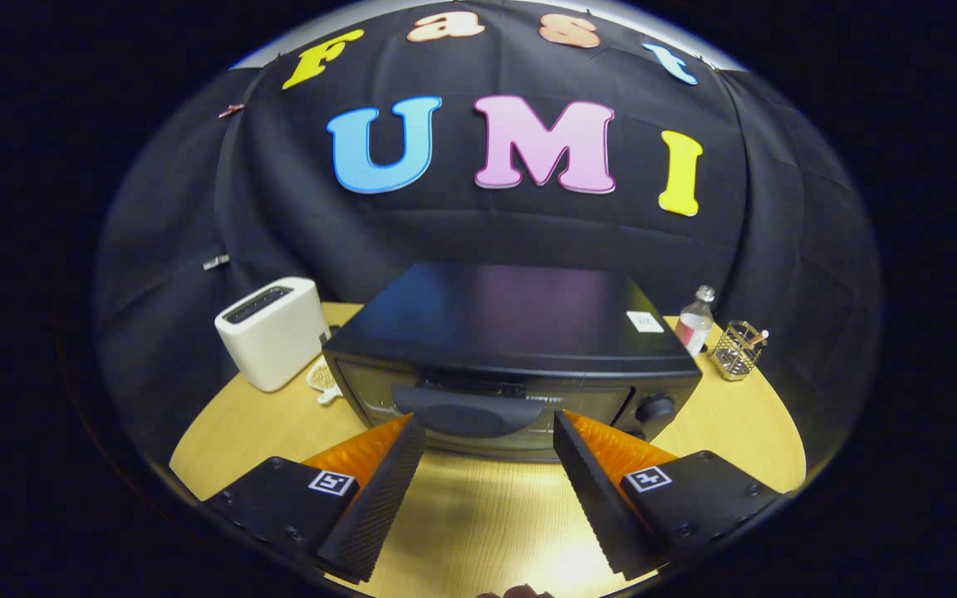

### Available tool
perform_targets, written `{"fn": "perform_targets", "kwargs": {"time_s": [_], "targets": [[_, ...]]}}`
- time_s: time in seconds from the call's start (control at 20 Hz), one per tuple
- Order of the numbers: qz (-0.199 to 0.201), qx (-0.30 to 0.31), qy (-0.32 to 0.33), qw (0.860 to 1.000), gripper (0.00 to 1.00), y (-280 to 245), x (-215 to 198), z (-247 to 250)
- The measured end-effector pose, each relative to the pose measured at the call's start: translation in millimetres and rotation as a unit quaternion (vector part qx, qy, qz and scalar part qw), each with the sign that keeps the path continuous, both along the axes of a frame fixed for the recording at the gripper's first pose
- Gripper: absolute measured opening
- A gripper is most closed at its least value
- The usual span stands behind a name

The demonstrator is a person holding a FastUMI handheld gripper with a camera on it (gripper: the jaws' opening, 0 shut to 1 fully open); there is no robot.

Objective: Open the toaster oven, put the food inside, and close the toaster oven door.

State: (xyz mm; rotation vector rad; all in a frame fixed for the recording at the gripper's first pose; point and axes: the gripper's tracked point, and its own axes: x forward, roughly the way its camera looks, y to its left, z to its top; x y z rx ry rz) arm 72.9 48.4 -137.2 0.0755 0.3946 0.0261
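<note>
Toaster oven [512,349], black, door closed, sits just ahead of the wide-open, empty tool [488,428].

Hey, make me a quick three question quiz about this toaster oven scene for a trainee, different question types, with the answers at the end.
1. True or false: the toaster oven door is shut.
2. Multiple choice: what stands just beside the small bottle at the far side of the table? A) a wire basket B) a frying pan C) a kettle
3. Fill in: the gripper has its jaws spread apart, just short of the door's ____ .

Key
1. True; the door sits flush against the front.
2. A, the wire basket.
3. handle. The jaws press on nothing. The white toaster stands on the oven's other side.
</note>
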Motion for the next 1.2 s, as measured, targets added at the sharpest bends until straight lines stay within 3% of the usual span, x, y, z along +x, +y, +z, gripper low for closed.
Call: {"fn": "perform_targets", "kwargs": {"time_s": [0.25, 0.55, 0.75, 1.2], "targets": [[-0.017, 0.003, -0.061, 0.998, 1.00, -26.5, -25.2, 60.9], [-0.079, 0.022, -0.119, 0.989, 1.00, -84.3, -66.9, 131.2], [-0.116, 0.015, -0.144, 0.983, 1.00, -111.2, -93.2, 151.3], [-0.100, 0.019, -0.180, 0.978, 0.99, -99.8, -81.1, 199.0]]}}
